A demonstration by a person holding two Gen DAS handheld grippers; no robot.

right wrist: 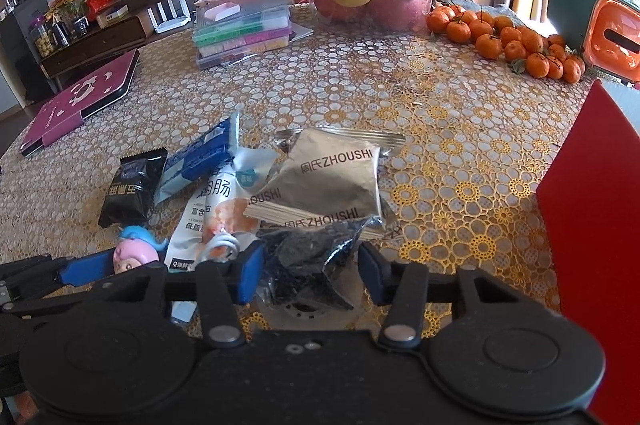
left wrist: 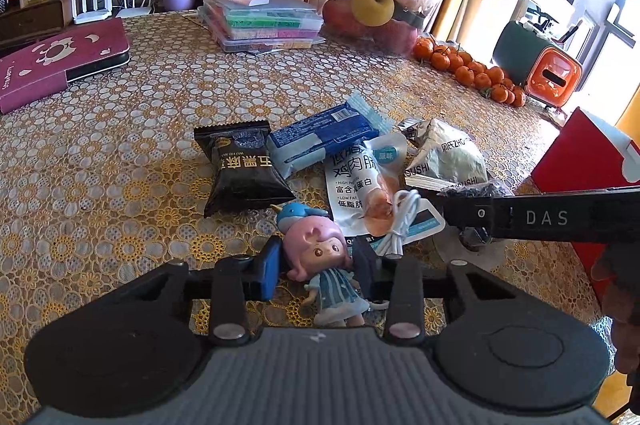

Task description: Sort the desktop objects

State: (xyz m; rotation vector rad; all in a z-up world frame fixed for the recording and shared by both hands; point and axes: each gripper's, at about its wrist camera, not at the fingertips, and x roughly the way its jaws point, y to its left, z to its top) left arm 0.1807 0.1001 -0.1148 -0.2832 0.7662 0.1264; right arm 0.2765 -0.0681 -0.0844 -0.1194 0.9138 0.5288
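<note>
Grippers (left wrist: 318, 261) (right wrist: 310, 267) apparently gripping doll (left wrist: 324, 257), packet (right wrist: 308, 265)

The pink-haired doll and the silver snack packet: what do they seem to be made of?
The doll looks like hard plastic or vinyl: smooth moulded face with a soft shine. The silver packet looks like metallised foil film: dull metallic sheen, sharp creases, crimped end.

Doll (left wrist: 320, 257): at 6 o'clock of the snack pile, lying on the table (left wrist: 120, 145), between the left gripper's (left wrist: 318, 267) fingers.
Dark packet (left wrist: 240, 169): at 11 o'clock of the doll.
Wafer pack (left wrist: 320, 141): just at 3 o'clock of the dark packet.
Sausage pouch (left wrist: 360, 185): at 1 o'clock of the doll; cable (left wrist: 400, 225) lies on it.
Foil bag (right wrist: 336, 181): at 12 o'clock of the crumpled packet (right wrist: 308, 261), overlapping it.
Crumpled packet: between the right gripper's (right wrist: 310, 271) fingers.
Box (right wrist: 592, 225): at 3 o'clock, table edge.
Tangerines (right wrist: 508, 41): at 1 o'clock, far side.
</note>
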